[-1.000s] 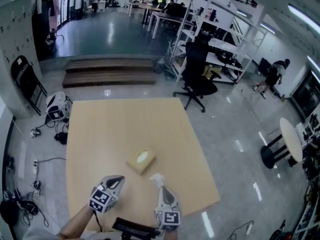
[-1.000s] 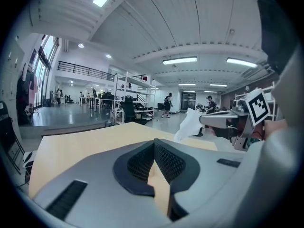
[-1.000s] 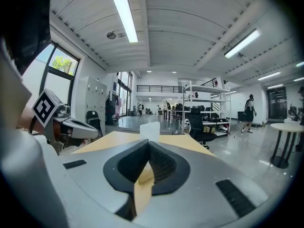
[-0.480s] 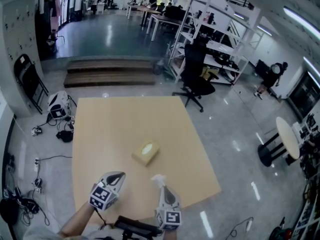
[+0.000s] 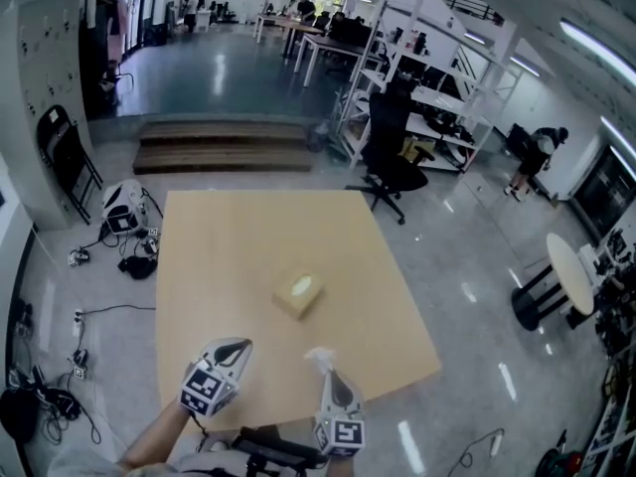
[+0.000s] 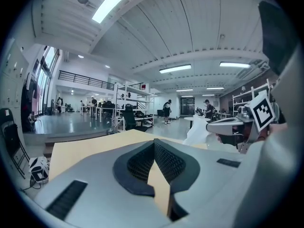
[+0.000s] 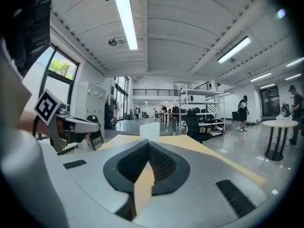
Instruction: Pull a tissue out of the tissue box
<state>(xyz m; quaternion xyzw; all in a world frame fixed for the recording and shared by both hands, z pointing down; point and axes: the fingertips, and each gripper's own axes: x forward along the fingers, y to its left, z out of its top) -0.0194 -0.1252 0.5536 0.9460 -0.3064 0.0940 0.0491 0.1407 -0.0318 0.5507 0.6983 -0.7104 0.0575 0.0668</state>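
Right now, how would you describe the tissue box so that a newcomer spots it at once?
A big light wooden table fills the middle of the head view. Near its centre sits the tissue box, small, flat and tan, with a pale opening on top. It is the only thing resting on the tabletop.

left claw (image 6: 154, 145): jaws together, nothing between them | worktop (image 6: 80, 148): tan, stretching ahead | right claw (image 6: 210, 126): at right edge, roughly level, marker cube (image 6: 262, 110) on it, tip pinching white tissue (image 6: 197, 136)
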